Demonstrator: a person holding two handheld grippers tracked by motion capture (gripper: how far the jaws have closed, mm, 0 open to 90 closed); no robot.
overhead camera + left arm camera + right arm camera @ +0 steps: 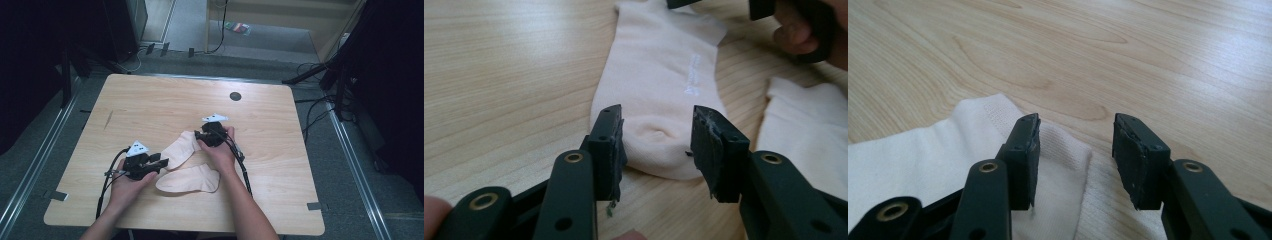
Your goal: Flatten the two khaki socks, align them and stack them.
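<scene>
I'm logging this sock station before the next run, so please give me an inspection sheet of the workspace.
Surface: wooden table, with a dark round hole near its far edge.
Job's things: two cream socks, the far sock and the near sock, lying flat.
Clutter: nothing seen.
Grippers: left hand-held gripper open, jaws either side of the far sock's toe; right hand-held gripper open over its cuff.
Cables: a black cable trails from each gripper.
Surroundings: grey floor, dark stands, loose wires.
</scene>
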